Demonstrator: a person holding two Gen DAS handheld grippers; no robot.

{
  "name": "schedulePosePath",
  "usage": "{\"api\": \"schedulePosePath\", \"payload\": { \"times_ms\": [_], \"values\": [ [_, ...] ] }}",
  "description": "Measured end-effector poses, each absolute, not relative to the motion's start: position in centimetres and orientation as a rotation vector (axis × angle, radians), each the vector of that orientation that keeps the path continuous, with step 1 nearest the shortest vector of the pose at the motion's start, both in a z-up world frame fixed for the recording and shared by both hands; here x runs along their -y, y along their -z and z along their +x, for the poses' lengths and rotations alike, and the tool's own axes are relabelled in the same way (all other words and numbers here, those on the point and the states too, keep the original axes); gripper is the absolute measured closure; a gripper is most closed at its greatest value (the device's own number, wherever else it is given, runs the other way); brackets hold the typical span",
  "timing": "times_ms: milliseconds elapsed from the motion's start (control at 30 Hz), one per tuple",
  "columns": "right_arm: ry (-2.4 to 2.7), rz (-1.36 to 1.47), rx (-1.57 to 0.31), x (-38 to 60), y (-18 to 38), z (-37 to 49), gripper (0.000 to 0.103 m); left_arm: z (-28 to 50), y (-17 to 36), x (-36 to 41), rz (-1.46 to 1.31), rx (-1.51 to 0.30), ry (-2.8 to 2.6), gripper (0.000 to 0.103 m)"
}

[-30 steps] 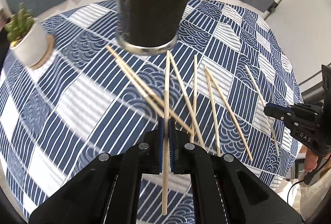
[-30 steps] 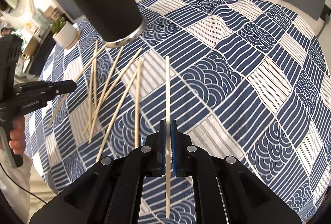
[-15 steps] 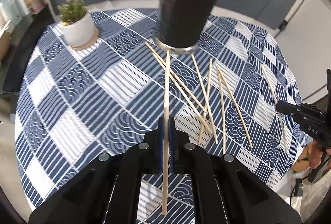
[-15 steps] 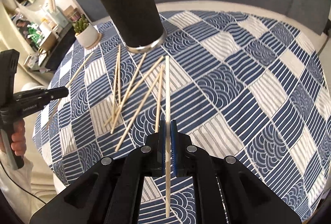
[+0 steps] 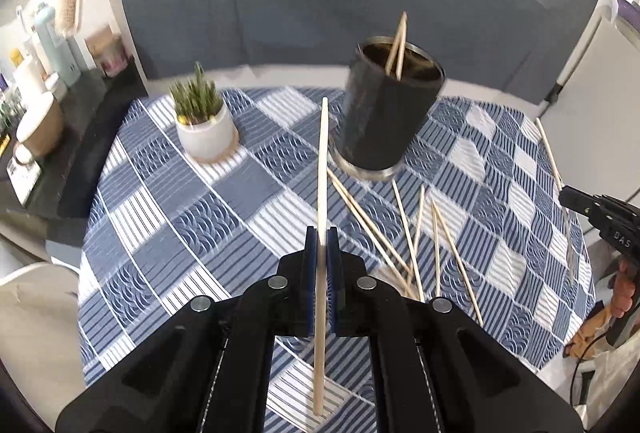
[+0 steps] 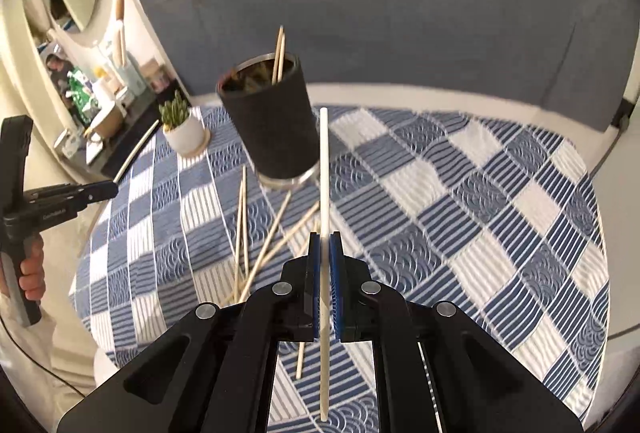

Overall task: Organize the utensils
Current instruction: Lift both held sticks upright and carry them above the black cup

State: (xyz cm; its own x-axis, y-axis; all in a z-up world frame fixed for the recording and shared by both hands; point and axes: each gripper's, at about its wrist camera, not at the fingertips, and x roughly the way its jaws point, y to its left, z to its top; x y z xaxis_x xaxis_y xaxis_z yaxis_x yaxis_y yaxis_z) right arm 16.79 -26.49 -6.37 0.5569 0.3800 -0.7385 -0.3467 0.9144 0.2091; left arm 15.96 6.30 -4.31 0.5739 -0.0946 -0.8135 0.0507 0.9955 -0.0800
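Observation:
A tall black holder cup (image 5: 386, 117) with two chopsticks standing in it sits on the blue patterned tablecloth (image 5: 192, 217); in the right wrist view the cup (image 6: 272, 121) is ahead and left. My left gripper (image 5: 322, 233) is shut on a pale wooden chopstick (image 5: 322, 169) that points toward the cup's left side. My right gripper (image 6: 325, 238) is shut on a whitish chopstick (image 6: 324, 173) whose tip reaches the cup's right edge. Several loose chopsticks (image 5: 416, 233) lie crossed on the cloth in front of the cup, seen again as loose chopsticks (image 6: 256, 233) left of my right gripper.
A small potted plant (image 5: 202, 125) in a white pot stands left of the cup. The round table's edge (image 6: 604, 313) curves at the right. A dark shelf with bottles and jars (image 5: 36, 81) lies beyond the table at left. A grey sofa back (image 6: 400, 13) fills the background.
Both grippers have risen well above the table, each still gripping its chopstick. The cup, once looming close overhead, now sits lower and farther, with its open top visible.

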Motion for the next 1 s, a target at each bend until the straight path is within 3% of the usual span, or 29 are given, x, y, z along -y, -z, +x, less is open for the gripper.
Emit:
{"api": "schedulePosePath", "payload": {
  "times_ms": [633,1000],
  "values": [
    [-0.504,0.044,-0.669,24.4,-2.2,24.7,0.098,24.0,-4.4,-6.5,-0.024,-0.774,0.122,0.098],
    [-0.585,0.063,-0.582,20.5,-3.2,29.9,0.098,28.3,-6.7,-7.2,-0.163,-0.620,0.284,0.098]
  ]
}}
